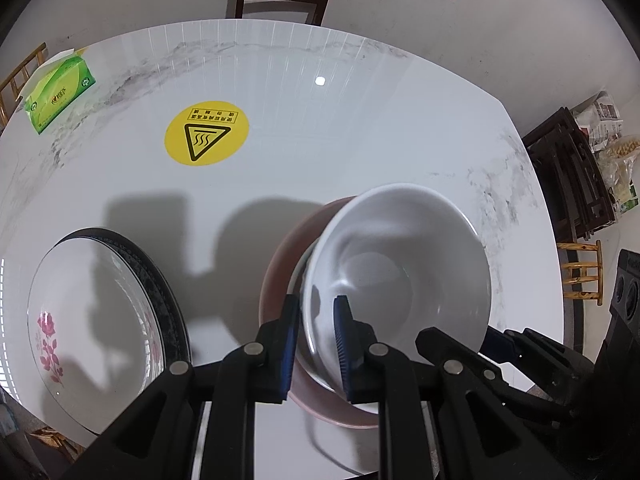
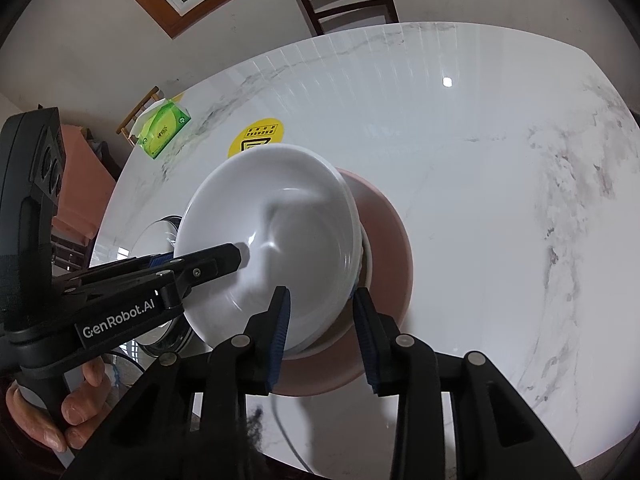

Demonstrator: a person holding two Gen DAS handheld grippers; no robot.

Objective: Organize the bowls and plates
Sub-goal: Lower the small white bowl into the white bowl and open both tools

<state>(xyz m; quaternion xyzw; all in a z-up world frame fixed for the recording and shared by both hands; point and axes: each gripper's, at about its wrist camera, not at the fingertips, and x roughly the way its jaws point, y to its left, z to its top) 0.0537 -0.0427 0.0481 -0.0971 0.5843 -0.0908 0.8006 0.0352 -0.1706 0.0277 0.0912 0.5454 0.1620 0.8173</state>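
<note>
two grippers meet at a glossy white ceramic bowl [image 1: 404,276], which sits tilted in a wide pink bowl [image 2: 384,236] on the white marble table [image 1: 360,140]. left gripper [image 1: 318,344] pinches the white bowl's near rim. right gripper [image 2: 322,336] straddles the opposite rim, pads spread clear of it.

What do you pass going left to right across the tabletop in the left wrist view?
Green tissue box → flowered plate → yellow hot-surface sticker → white bowl pinched at its rim by the left gripper, stacked over a pink dish.
</note>
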